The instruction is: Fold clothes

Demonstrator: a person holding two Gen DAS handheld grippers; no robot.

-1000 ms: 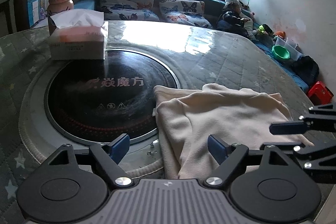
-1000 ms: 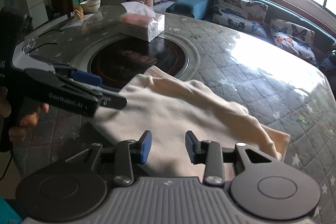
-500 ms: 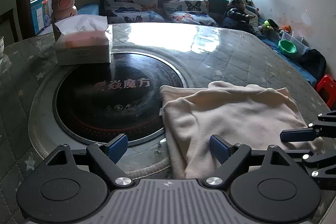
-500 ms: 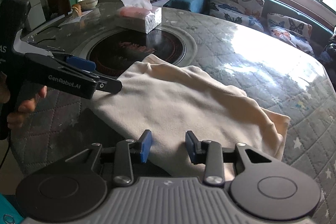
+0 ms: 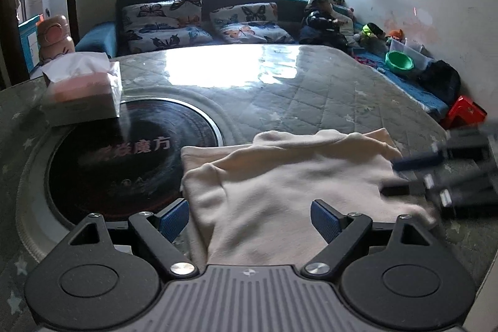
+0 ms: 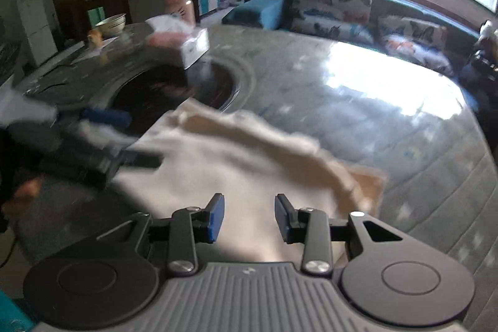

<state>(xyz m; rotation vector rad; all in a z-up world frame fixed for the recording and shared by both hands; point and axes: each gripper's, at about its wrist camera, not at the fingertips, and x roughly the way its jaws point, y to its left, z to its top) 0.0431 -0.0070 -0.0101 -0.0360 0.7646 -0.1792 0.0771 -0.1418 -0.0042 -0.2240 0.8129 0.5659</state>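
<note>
A cream garment [image 5: 289, 176] lies folded on the quilted table, its left edge beside the dark round cooktop [image 5: 130, 157]. My left gripper [image 5: 250, 218] hangs open over the garment's near edge, nothing between its blue pads. In the right wrist view the same garment [image 6: 236, 164] is blurred by motion. My right gripper [image 6: 249, 217] is open above its near edge, holding nothing. Each gripper shows in the other's view: the right one [image 5: 414, 173] at the garment's right side, the left one [image 6: 124, 139] at its left side, both blurred.
A tissue box [image 5: 82, 92] stands on the cooktop's far left rim, with a pink bottle [image 5: 54, 36] behind it. A sofa with butterfly cushions [image 5: 205, 21] runs along the far side. A red stool [image 5: 465, 114] and a green bowl [image 5: 400, 61] sit at the right wall.
Both grippers have moved and the views now blur. The left gripper has shifted right over the garment. The right gripper has opened a little wider. The garment lies as before.
</note>
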